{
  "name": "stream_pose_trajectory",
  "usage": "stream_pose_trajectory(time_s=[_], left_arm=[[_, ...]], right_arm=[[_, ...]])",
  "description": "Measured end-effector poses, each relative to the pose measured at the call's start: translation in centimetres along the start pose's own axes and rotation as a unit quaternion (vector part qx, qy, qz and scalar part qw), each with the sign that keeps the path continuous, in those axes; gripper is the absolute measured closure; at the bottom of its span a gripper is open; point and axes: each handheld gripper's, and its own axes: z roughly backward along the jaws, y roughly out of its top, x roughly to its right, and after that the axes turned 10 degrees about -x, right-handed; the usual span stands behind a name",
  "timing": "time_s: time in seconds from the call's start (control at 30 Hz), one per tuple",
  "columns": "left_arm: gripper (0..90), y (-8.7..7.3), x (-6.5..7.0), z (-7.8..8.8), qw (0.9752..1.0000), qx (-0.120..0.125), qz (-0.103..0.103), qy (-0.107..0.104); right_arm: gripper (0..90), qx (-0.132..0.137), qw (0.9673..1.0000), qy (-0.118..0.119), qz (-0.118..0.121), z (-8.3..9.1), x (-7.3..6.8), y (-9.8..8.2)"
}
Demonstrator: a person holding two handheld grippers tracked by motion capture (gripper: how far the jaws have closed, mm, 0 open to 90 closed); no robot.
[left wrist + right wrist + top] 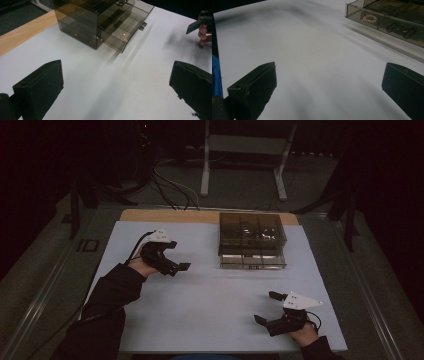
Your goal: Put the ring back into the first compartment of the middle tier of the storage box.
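Presently the smoked drawer box [252,240] sits at the tabletop's [210,295] far edge, its bottom drawer [387,22] pulled towards the person. Left tool [175,265] and right tool [265,307] both gape wide, holding nothing.

Smoky clear drawer box [252,240] at table's far side, bottom drawer [252,261] pulled out.

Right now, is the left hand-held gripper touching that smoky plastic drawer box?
Apart. In the high view, bare white table lies between the left hand-held gripper and the drawer box; the left gripper view shows the same gap ahead of its open jaws.
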Motion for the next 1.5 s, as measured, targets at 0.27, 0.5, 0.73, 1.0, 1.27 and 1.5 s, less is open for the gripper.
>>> stream_pose_trajectory(time_s=[0.27,0.5,0.73,1.0,1.27,1.5], left_arm=[[0.9,-2.1,-0.1,1.2,0.9999,0.008,0.014,0.004],[0.9,-5.0,0.2,1.8,0.9990,0.008,0.041,0.015],[0.9,-6.6,0.5,2.1,0.9986,0.006,0.049,0.019],[0.9,-9.2,1.3,1.6,0.9979,0.009,0.064,0.003],[0.9,-12.0,1.9,1.2,0.9964,0.011,0.084,-0.004],[0.9,-13.9,3.0,2.0,0.9962,0.010,0.086,-0.004]], right_arm=[[0.0,-0.002,1.0000,-0.001,0.001,-0.1,0.0,0.0],[0.0,-0.002,1.0000,-0.001,0.000,-0.1,0.0,0.0],[0.0,-0.003,1.0000,-0.001,0.000,-0.1,0.0,0.0],[0.0,-0.004,1.0000,0.000,0.000,-0.1,0.0,0.0],[0.0,-0.005,1.0000,0.001,-0.001,-0.2,0.0,0.0],[0.0,-0.006,1.0000,0.001,-0.001,-0.2,0.0,0.0]])
